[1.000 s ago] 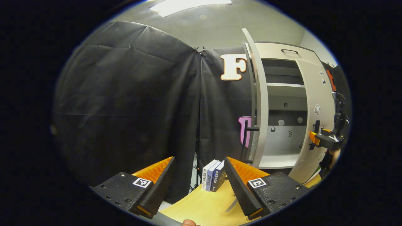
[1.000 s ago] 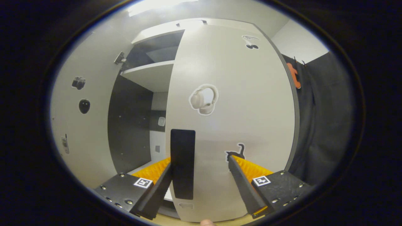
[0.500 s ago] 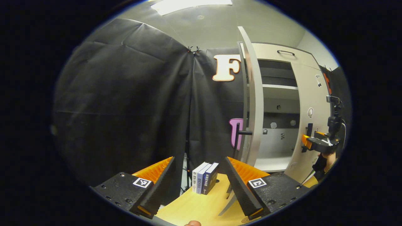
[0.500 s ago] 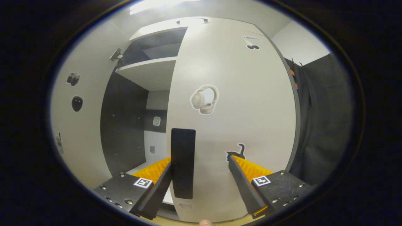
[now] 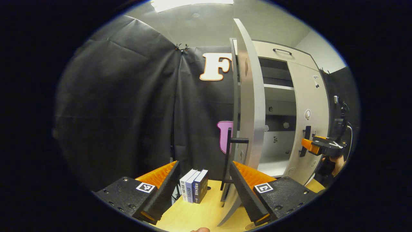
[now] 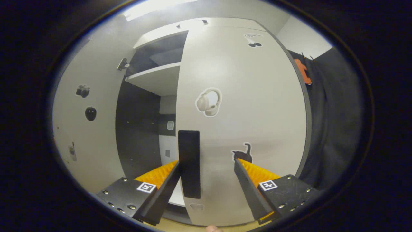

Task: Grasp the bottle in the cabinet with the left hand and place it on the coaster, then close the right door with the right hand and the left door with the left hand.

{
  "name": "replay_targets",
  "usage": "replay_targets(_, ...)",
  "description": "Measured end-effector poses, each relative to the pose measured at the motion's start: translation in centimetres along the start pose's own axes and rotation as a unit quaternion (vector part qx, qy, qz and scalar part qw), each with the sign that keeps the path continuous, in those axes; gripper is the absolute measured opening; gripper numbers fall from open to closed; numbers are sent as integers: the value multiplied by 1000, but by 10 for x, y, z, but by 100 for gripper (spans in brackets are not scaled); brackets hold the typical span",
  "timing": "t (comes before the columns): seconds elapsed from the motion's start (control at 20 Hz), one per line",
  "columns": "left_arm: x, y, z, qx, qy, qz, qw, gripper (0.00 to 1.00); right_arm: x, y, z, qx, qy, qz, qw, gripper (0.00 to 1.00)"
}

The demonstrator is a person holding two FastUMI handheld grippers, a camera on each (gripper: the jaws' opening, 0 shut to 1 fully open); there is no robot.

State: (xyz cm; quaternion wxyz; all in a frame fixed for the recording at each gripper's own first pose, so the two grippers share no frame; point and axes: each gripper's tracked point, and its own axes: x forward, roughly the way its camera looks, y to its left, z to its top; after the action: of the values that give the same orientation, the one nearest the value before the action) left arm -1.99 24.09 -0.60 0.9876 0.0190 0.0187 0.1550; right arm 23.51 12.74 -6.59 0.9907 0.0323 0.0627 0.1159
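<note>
Swinging the right door nearer shut, seemingly, with spread right gripper; left gripper (also spread) nearing left door.

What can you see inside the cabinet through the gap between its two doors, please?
Through the gap, the cabinet shows a pale shelf above a dark compartment with small stickers on its back wall. The right door covers the rest of the interior, so anything behind it is hidden.

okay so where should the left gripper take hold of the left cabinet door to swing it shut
Judging by its pose, take the black bar handle on the left door: it stands vertical, off the panel on a stub. The left gripper is open, so come from the outer face, fingers either side.
</note>
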Motion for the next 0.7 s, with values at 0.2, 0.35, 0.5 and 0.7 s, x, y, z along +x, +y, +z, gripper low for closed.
replay_targets(0.2,7,-6,-1,10,4,-20,1000,99,-22,-5,11,-25,-24,-4,999,97)
replay_targets(0.35,8,-18,-3,-5,9,-51,999,87,-31,-2,13,-26,-26,7,999,100)
replay_targets(0.5,7,-39,-3,-15,6,-78,997,85,-40,-2,12,-21,-24,13,999,97)
replay_targets(0.7,8,-84,-5,-15,6,-132,991,87,-51,-9,12,-18,-18,14,1000,100)
